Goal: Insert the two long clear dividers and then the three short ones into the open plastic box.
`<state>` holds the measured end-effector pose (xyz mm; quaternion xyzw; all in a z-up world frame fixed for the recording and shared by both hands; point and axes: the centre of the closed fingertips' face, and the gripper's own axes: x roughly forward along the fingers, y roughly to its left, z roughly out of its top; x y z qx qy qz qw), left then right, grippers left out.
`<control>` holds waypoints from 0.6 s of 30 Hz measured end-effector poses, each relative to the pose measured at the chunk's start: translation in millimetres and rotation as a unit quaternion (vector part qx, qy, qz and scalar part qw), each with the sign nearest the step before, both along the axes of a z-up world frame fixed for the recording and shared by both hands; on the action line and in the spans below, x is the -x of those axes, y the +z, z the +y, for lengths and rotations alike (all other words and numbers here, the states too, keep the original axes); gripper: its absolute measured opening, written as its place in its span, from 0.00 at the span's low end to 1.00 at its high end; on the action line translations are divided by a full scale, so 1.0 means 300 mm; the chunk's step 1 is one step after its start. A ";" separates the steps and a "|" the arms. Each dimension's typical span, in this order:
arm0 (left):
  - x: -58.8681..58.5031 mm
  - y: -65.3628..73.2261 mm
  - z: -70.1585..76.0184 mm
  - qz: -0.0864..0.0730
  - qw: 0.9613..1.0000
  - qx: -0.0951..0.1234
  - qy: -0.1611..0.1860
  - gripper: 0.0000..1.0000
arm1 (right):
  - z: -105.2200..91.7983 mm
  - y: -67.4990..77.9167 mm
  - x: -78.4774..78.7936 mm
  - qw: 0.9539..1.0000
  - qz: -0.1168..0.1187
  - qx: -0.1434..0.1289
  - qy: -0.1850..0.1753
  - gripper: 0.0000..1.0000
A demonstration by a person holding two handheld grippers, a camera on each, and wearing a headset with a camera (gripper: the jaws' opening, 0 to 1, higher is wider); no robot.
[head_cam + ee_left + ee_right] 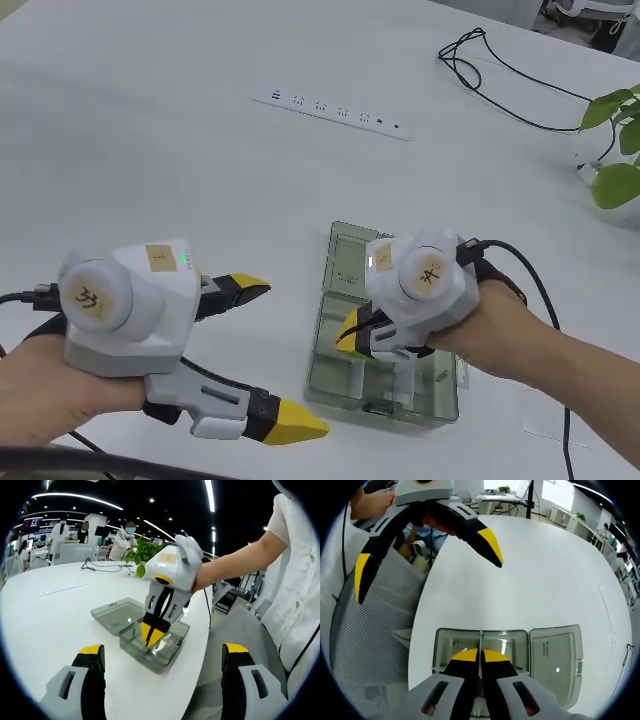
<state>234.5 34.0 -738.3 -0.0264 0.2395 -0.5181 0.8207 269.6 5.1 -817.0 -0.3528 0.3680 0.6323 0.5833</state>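
Observation:
The clear plastic box (330, 385) lies open on the white table, its lid (348, 250) folded flat on the far side. My right gripper (348, 340) reaches down into the box base (442, 645), shut on a thin clear divider (480, 639) that stands on edge across the base. In the left gripper view the right gripper (151, 635) has its yellow tips inside the box (135, 647). My left gripper (285, 355) hovers open to the left of the box with nothing between its jaws. It also appears in the right gripper view as the left gripper (427, 560), jaws spread.
A white power strip (330, 110) lies far back on the table. A black cable (500, 80) loops at the back right beside a green plant (615, 150). The table edge (200, 645) runs close behind the box, with a chair (380, 630) beyond it.

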 end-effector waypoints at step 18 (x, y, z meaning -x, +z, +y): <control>0.003 0.019 0.004 -0.008 1.000 -0.008 0.000 1.00 | -0.004 0.101 -0.016 0.996 0.020 -0.060 -0.068 0.16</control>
